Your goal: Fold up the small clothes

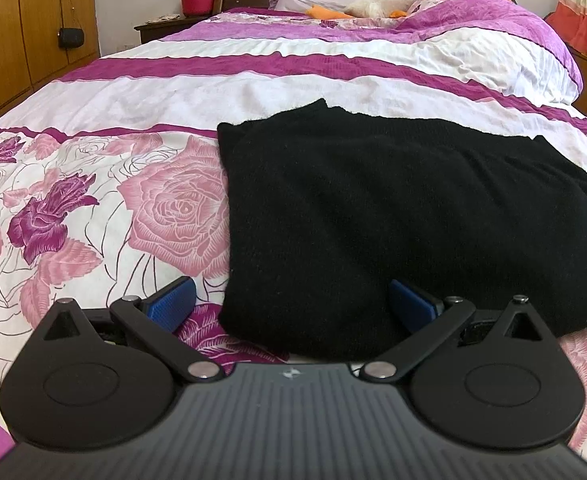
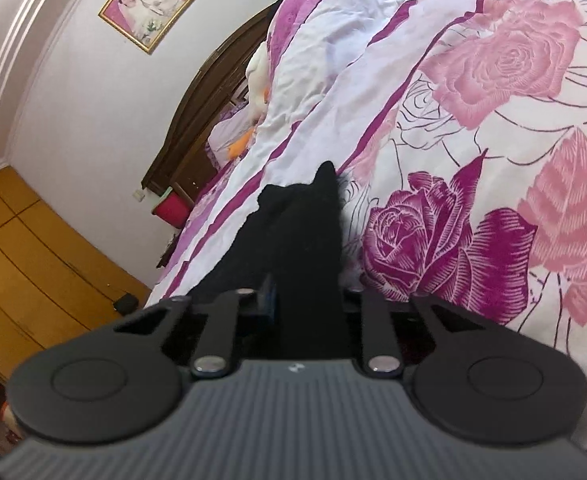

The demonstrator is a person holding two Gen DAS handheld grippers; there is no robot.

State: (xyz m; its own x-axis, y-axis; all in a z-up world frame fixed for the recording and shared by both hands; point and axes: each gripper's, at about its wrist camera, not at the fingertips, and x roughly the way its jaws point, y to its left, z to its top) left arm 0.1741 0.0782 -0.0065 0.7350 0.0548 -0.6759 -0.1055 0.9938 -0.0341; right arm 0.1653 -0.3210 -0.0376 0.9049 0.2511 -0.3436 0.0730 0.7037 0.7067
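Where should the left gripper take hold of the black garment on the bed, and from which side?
Grip the near hem of the black garment, coming low from the bed's foot. That edge already lies between the open pads of the left gripper. The right gripper is closed on another edge, so both could lift together.

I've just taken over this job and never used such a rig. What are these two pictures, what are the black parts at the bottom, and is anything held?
Each picture comes from a camera on a hand-held gripper, looking along its two fingers; the black parts are the gripper itself. In the left wrist view, the left gripper stands open around the near edge of a black garment lying on a floral bedspread. In the tilted right wrist view, the right gripper is closed on black cloth, apparently the same garment. A plush toy lies by the headboard.
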